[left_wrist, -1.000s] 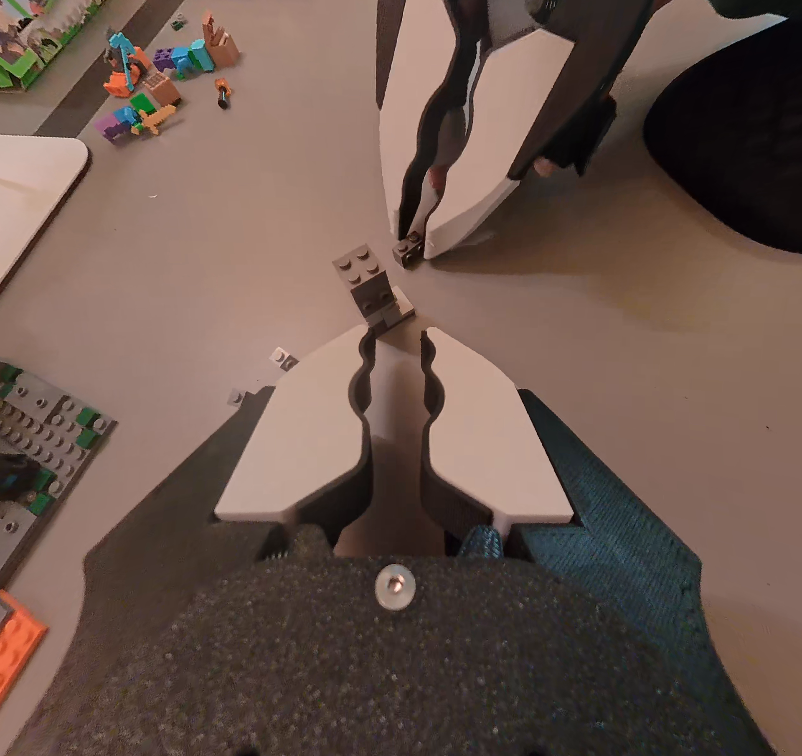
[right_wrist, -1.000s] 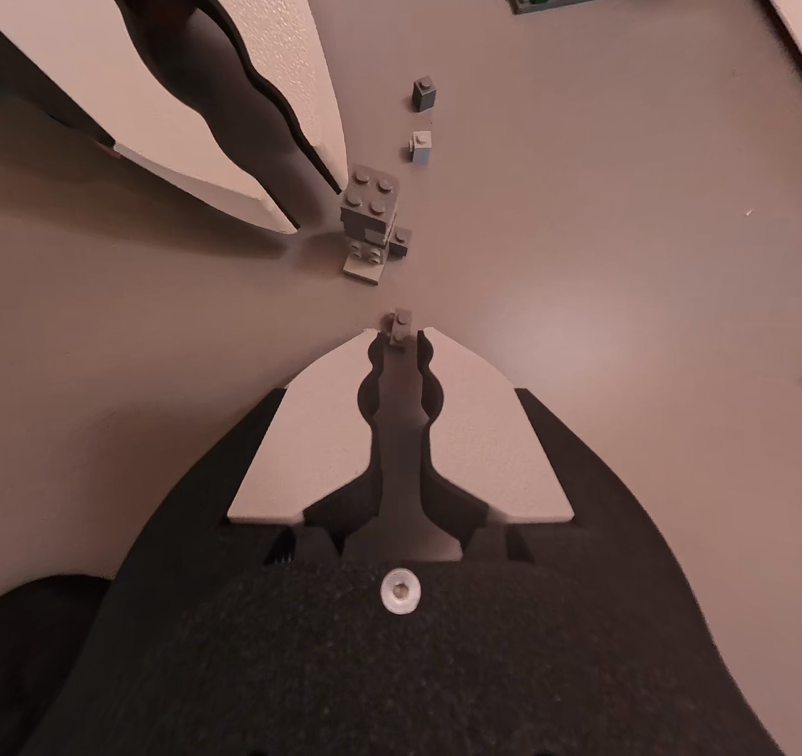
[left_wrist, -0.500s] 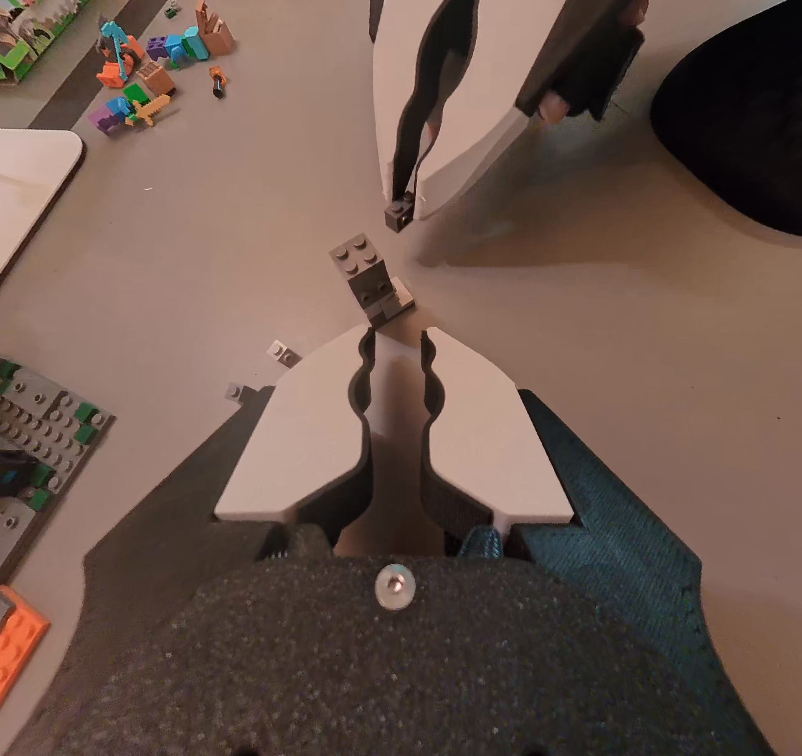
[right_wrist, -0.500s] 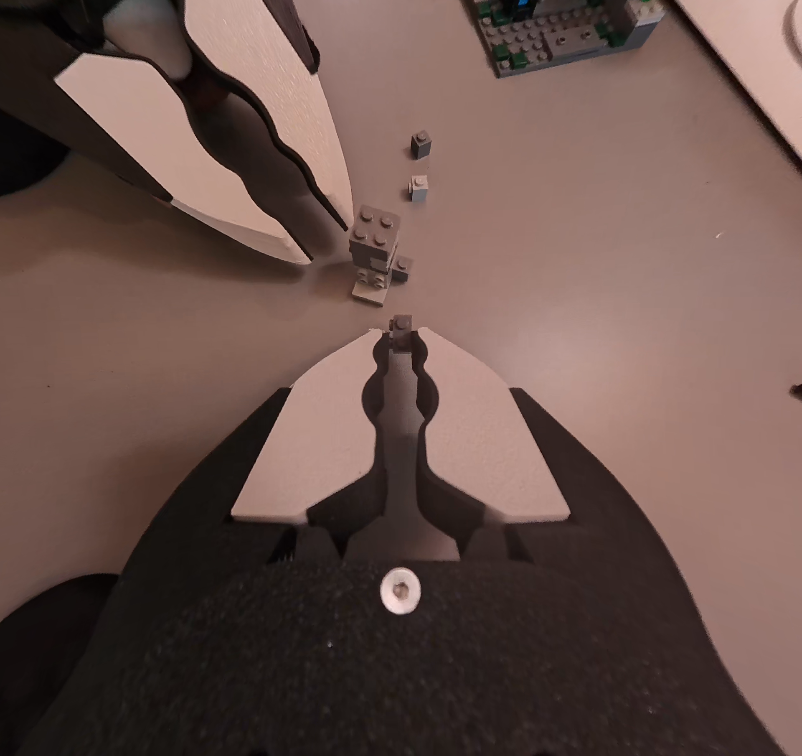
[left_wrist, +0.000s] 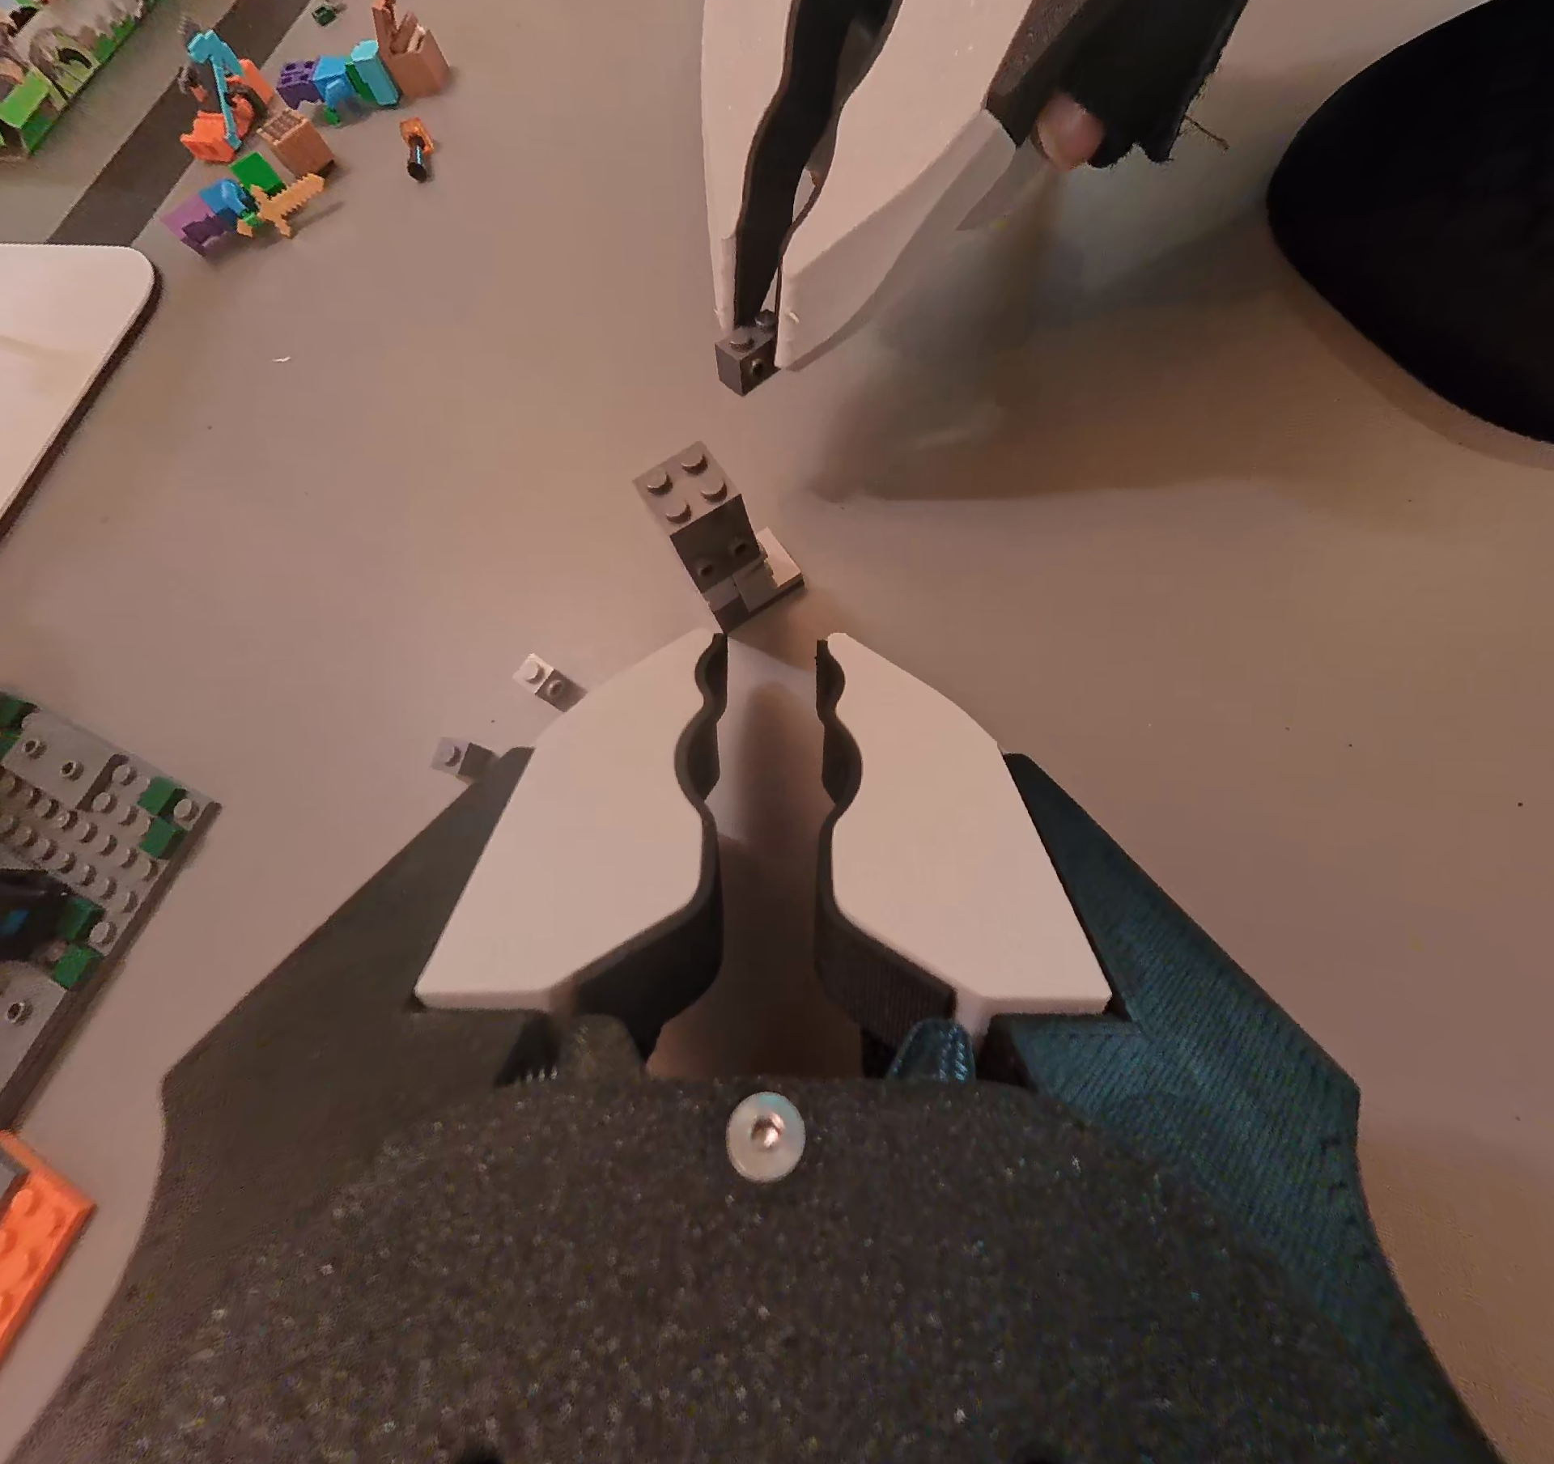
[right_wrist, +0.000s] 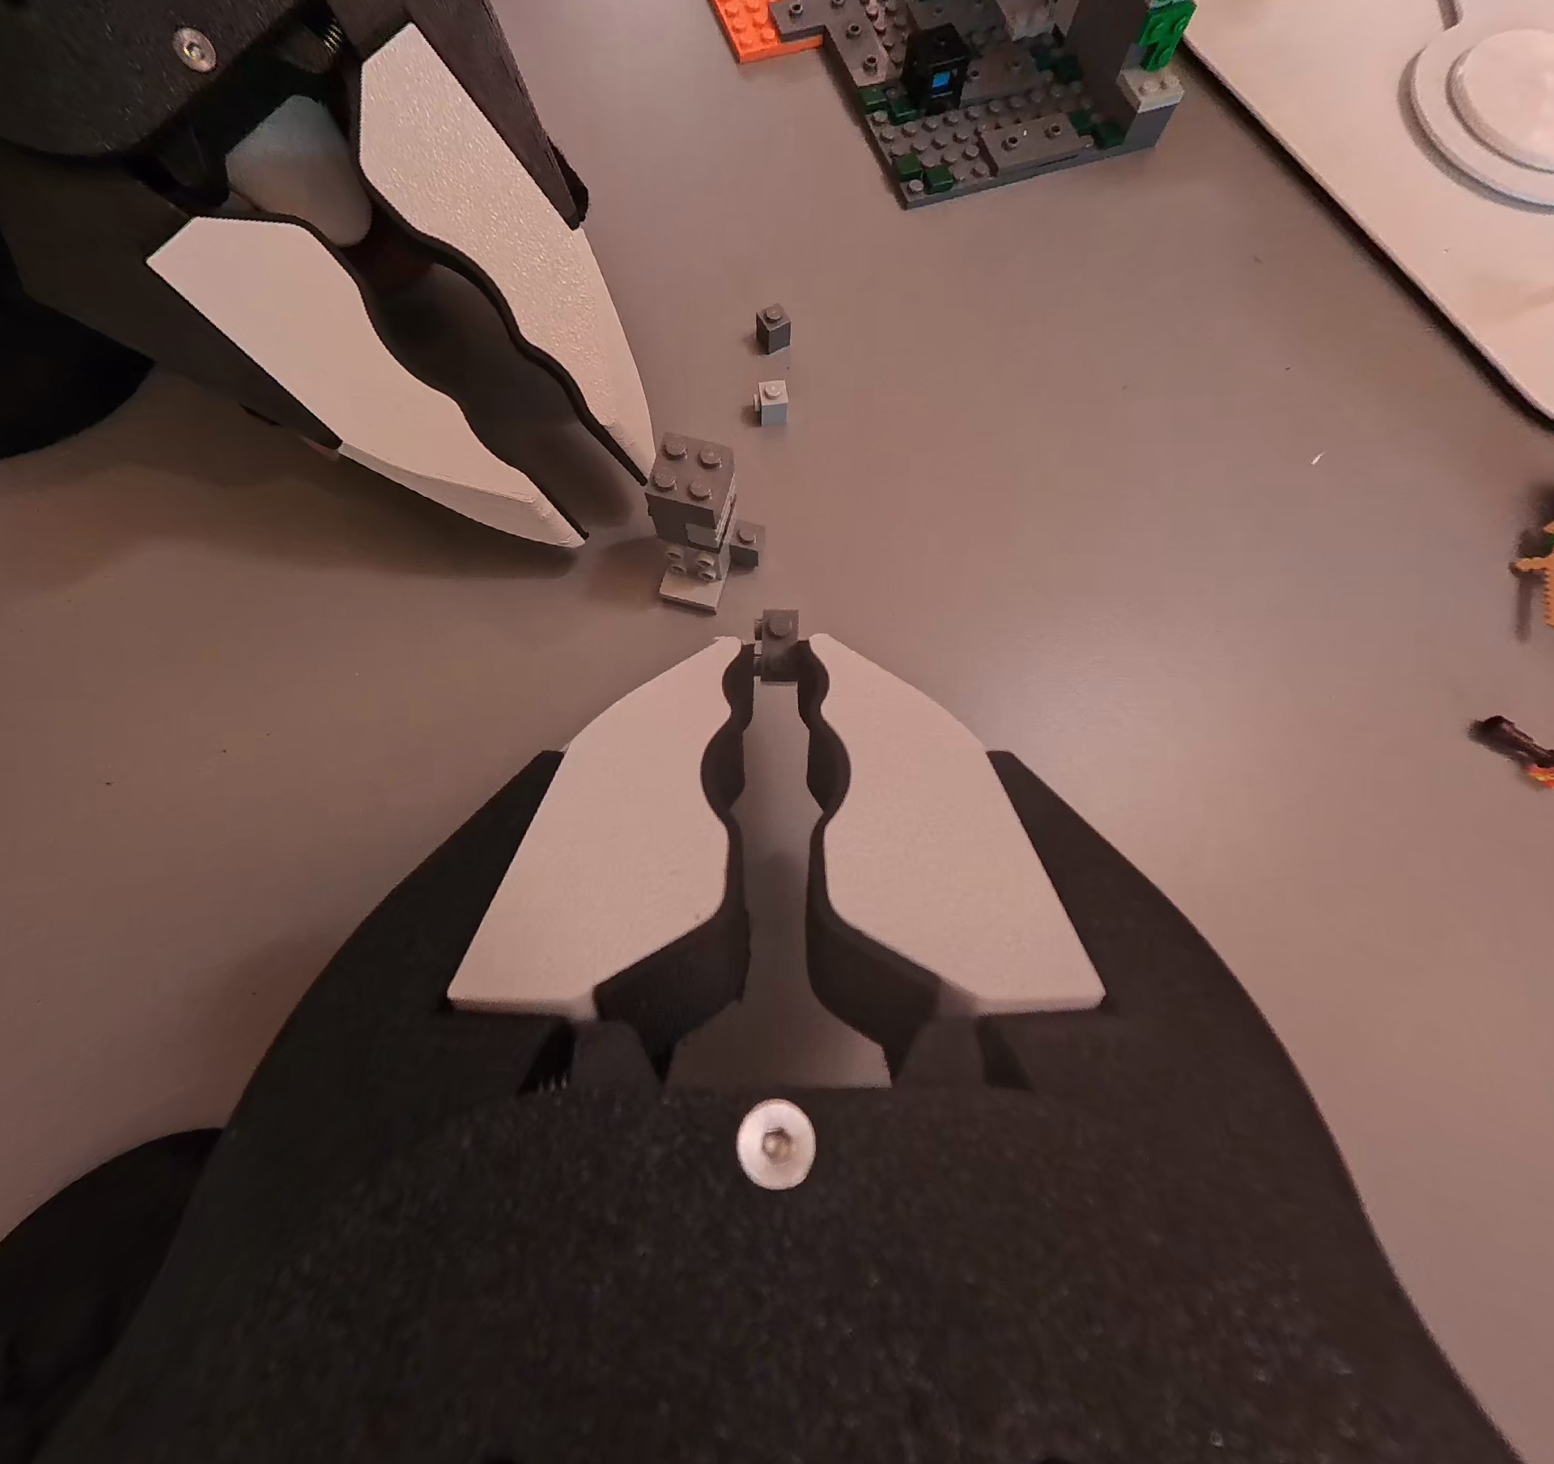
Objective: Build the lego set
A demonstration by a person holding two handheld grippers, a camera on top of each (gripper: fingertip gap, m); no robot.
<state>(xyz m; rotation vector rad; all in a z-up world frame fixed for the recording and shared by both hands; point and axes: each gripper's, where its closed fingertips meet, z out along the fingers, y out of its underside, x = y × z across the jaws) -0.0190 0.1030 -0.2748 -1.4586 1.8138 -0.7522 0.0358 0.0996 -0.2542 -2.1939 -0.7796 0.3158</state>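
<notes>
While no legible writing shows, the right gripper (right_wrist: pixel 775 643) clamps a small grey brick (right_wrist: pixel 779 655) at frame centre; the left gripper (left_wrist: pixel 772 643) gapes empty beside the grey figure (left_wrist: pixel 713 534).
</notes>
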